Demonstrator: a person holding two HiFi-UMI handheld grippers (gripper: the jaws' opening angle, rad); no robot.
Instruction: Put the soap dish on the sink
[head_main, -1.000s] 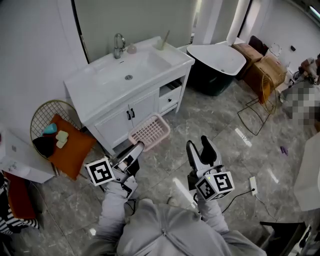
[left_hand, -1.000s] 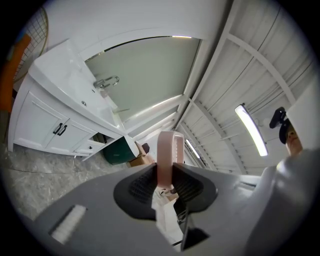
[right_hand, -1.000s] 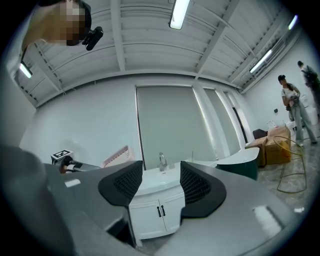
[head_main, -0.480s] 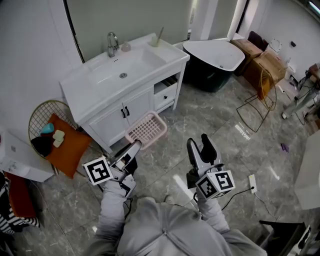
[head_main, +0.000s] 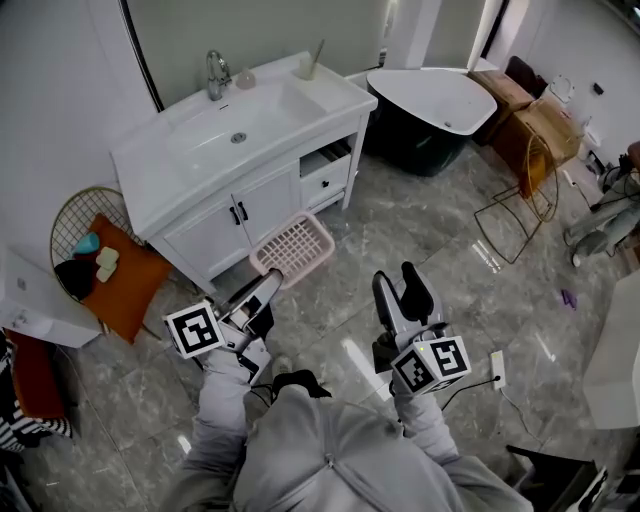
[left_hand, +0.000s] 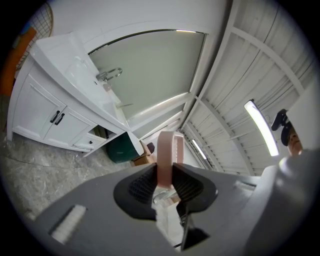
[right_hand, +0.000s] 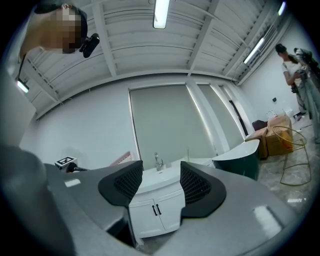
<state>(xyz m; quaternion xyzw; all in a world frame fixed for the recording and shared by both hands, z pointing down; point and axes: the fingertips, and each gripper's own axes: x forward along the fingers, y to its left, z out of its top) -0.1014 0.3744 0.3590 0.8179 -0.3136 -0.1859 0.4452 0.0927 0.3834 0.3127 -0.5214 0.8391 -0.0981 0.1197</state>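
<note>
The left gripper (head_main: 268, 288) clamps one rim of a pink, rectangular soap dish (head_main: 293, 248) with a slatted plastic grid, its ribbed black pads tight on the thin edge. The dish hangs over the glossy grey marble floor (head_main: 400, 220), near the front edge of the white cabinet (head_main: 262, 205) under the smooth white sink (head_main: 160, 170). The right gripper (head_main: 402, 288) stands wide, nothing between its jaws.

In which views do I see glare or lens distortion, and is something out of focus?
Head view: lamp reflections glare on the glossy floor. Left gripper view: strong fisheye curves the sink cabinet, and the pink soap dish, very near the lens, looks slightly soft. Right gripper view: black corners from the lens, and the ceiling lamp is overexposed to plain white.
</note>
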